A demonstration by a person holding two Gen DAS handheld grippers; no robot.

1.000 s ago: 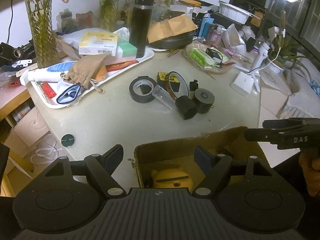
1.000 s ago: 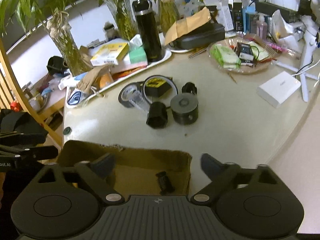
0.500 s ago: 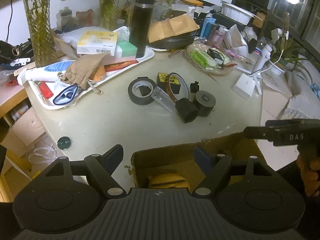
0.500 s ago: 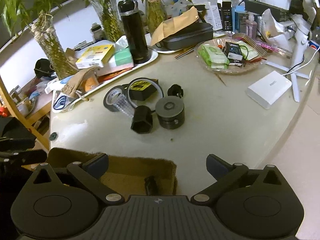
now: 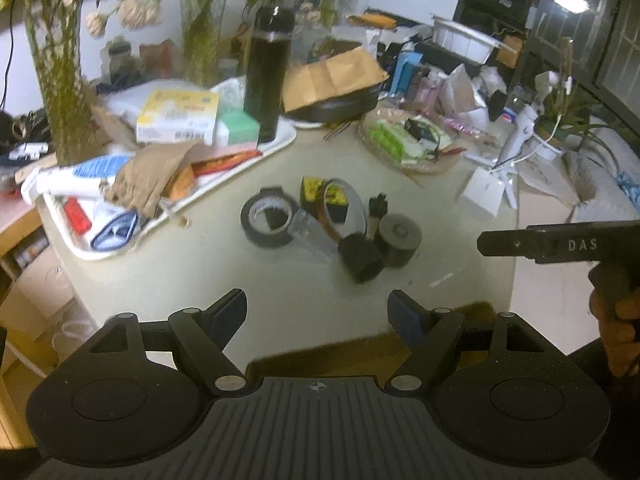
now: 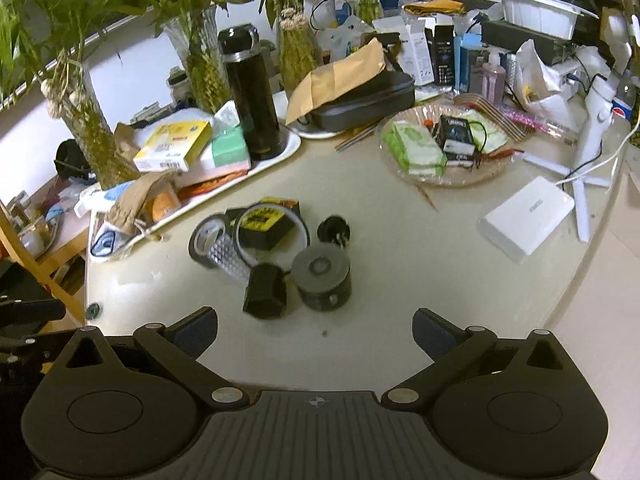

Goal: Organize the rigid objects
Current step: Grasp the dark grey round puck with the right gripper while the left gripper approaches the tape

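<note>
Both grippers are drawn back from the cardboard box since a second ago, so that only its top edge is seen at the bottom of the left wrist view, and the yellow object inside it is lost from sight. The left gripper is held partly open and empty above the cream table. The right gripper has just been opened further; its jaws are spread wide, and nothing is caught between them or touched by them.

The rigid objects are gathered in a cluster mid-table, with the grey cylinder taken as landmark. Just left of it, a black hexagonal block is seen. Behind and left of the cylinder, a clear ribbed tube is laid across a black tape roll, and a thin ring is set around a black-and-yellow box. A small black plug is seen just behind the cylinder. Well behind and left, a tall black flask is stood on a white tray.

Only in the left wrist view is the right gripper's body shown, held by a hand at the frame's right edge. Only in the right wrist view is a small dark round disc seen at the table's edge, far left of the cylinder.
</note>
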